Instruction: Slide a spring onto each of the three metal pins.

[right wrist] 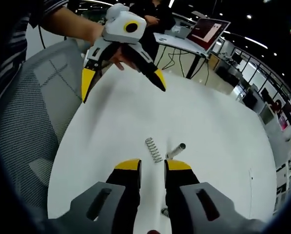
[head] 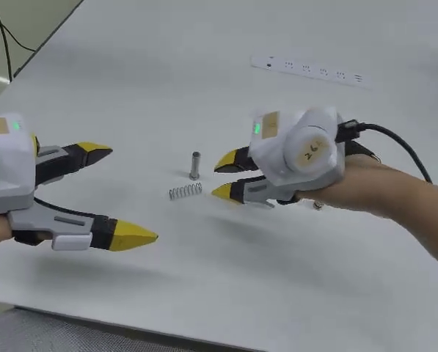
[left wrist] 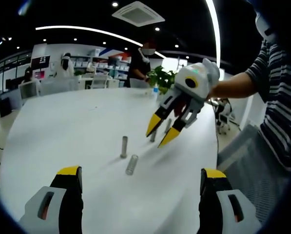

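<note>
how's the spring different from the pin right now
The pin stands upright, while the spring lies on its side. The pin is a smooth solid cylinder, and the spring is an open wire coil. Both are grey metal and sit close together but apart on the white table.

Bare-metal coiled spring [head: 185, 192], dull steel pin [head: 195, 165], matt white table [head: 204, 81].

The table [head: 204, 59] is white. The left gripper [head: 130, 194] and right gripper [head: 216, 180] have yellow tips. The spring [head: 185, 192] and pin [head: 195, 165] are silver.
</note>
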Available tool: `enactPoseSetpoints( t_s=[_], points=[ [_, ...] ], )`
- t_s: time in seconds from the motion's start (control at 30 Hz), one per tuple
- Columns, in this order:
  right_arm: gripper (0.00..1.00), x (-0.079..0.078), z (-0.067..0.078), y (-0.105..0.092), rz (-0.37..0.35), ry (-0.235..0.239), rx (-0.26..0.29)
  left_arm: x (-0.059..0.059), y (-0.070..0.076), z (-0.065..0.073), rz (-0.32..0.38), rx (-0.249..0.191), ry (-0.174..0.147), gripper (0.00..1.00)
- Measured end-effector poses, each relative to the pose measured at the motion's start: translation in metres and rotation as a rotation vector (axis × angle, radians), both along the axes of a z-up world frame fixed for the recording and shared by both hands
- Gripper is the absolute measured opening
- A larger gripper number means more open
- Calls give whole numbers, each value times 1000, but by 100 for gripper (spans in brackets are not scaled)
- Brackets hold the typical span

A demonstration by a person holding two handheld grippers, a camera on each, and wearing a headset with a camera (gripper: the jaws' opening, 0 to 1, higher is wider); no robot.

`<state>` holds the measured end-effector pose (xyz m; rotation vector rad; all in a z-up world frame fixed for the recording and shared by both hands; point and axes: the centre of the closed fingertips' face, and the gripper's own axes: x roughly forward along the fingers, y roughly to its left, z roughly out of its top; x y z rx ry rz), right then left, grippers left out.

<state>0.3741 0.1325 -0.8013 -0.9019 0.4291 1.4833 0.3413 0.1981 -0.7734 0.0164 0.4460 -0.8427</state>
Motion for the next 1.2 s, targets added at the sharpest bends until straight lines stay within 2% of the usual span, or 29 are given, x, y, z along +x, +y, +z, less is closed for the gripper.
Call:
enactPoseSetpoints(
  t_s=[0.27, 0.47, 0.5, 0.57, 0.9, 1.0, 1.2],
  points=[
    [16, 3, -18, 19, 37, 13, -39, -2, 1, -1, 1, 3, 3, 98],
    [15, 11, -29, 25, 17, 43, -50, -3, 2, -2, 2, 5, 6, 98],
    [15, 12, -32, 25, 7, 58, -57, -3, 2, -3, 3, 7, 7, 98],
    [15, 15, -38, 25, 7, 50, -73, -4, 2, -3, 3, 5, 8, 98],
    [11, 15, -53, 23, -5, 86, -113, -6, 3, -5, 4, 5, 16, 98],
    [9, 14, -57, 21, 5, 73, -125, -7, 4, -7, 6, 7, 19, 98],
    [8, 13, -59, 20, 0, 77, -116, -8, 3, -8, 4, 9, 24, 98]
  ],
)
